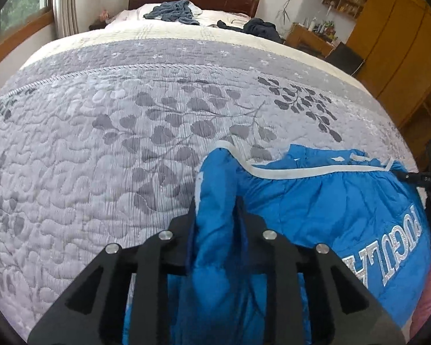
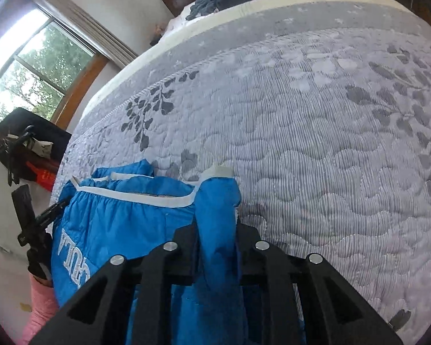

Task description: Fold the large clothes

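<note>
Left wrist view shows your left gripper [image 1: 215,207] and right gripper [image 2: 215,230] each clenched on the blue jacket [image 1: 316,201], hanging crosswise above the bed [image 1: 129,143].

Bright blue padded jacket [image 1: 316,201] with white trim and silver lettering, bunched, draped over the bed's near edge
</note>
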Tool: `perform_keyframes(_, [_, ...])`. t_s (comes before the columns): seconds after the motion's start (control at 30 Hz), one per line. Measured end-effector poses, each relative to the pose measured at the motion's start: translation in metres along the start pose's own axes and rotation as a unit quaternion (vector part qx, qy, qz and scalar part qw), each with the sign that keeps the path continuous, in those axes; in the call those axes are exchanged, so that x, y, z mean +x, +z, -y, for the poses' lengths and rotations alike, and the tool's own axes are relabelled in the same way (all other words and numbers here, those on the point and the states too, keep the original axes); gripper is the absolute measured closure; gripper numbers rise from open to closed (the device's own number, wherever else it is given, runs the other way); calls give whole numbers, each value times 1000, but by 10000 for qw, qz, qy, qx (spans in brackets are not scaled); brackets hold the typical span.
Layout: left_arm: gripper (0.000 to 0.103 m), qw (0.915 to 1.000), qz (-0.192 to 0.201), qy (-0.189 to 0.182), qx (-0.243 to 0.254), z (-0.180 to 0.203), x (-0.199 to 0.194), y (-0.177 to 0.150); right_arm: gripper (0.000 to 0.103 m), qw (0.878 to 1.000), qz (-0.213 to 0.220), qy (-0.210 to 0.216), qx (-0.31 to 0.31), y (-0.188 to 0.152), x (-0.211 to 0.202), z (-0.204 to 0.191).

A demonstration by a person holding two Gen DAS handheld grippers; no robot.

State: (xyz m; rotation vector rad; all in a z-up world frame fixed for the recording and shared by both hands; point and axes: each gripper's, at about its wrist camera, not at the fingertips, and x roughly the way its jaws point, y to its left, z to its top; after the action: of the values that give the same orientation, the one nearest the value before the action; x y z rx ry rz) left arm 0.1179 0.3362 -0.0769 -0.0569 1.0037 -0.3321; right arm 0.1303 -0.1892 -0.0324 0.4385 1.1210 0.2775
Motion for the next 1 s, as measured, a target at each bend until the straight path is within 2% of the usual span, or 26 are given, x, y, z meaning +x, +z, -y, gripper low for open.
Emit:
perform_keyframes(0.07, [69,9999,23,154,47,5,-5,1,75,9999,68,-83,-42,-1,-8,-3])
perform_keyframes(0.13, [63,9996,124,264,62,8,-18,0,63,9995,220,-201,-75,-4,-21,-5])
perform_keyframes(0.2, [57,9992,277,272,39,9,-34,-1,52,9990,372,-229,-123,-9,-38,-8])
perform_keyframes(0.27, [49,9987,469,197,22,13,-56,-5,47,9982,490,-287,-208,-18,-56,-12])
perform_keyframes(0.33, [45,9981,600,139,63,21,-74,-10,38,9973,561,-381,-281,-31,-73,-15])
perform_keyframes(0.43, [34,9973,694,84,214,41,-95,-24,32,9970,572,-426,-309,-53,-91,-17])
perform_keyframes(0.53, [31,9972,670,99,333,62,-106,-41,29,9976,500,-389,-264,-76,-100,-17])
perform_keyframes(0.6, [24,9973,625,75,379,73,-110,-54,27,9980,451,-388,-223,-91,-105,-16])
perform_keyframes(0.8, [22,9980,514,158,318,85,-114,-81,13,9985,450,-299,-88,-124,-114,-11])
perform_keyframes(1.0, [19,9976,555,325,250,87,-117,-99,9,9989,339,-320,-23,-143,-111,-8])
